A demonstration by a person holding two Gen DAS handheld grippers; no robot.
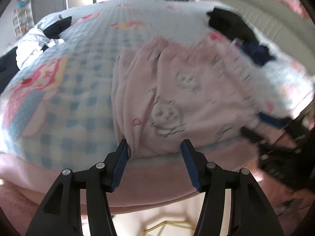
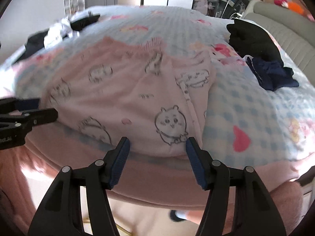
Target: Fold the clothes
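Observation:
A pink pyjama garment (image 1: 177,98) with cartoon animal prints lies spread on the bed, its near edge at the bed's front. My left gripper (image 1: 155,147) stands open over that near edge, blue pads wide apart, the left pad touching a fold of cloth. In the right wrist view the same garment (image 2: 128,98) fills the middle, and my right gripper (image 2: 157,143) is open astride its near hem, not pressing on it. The left gripper (image 2: 39,108) shows at the garment's left side. The right gripper (image 1: 265,122) appears blurred at its right side.
The bed has a blue checked blanket (image 1: 78,78) with pink cartoon patches and a pink edge. A black garment (image 2: 254,37) and a navy one (image 2: 273,74) lie at the far right. White and dark clothes (image 1: 33,45) are heaped far left. A grey padded headboard (image 1: 275,25) runs along the right.

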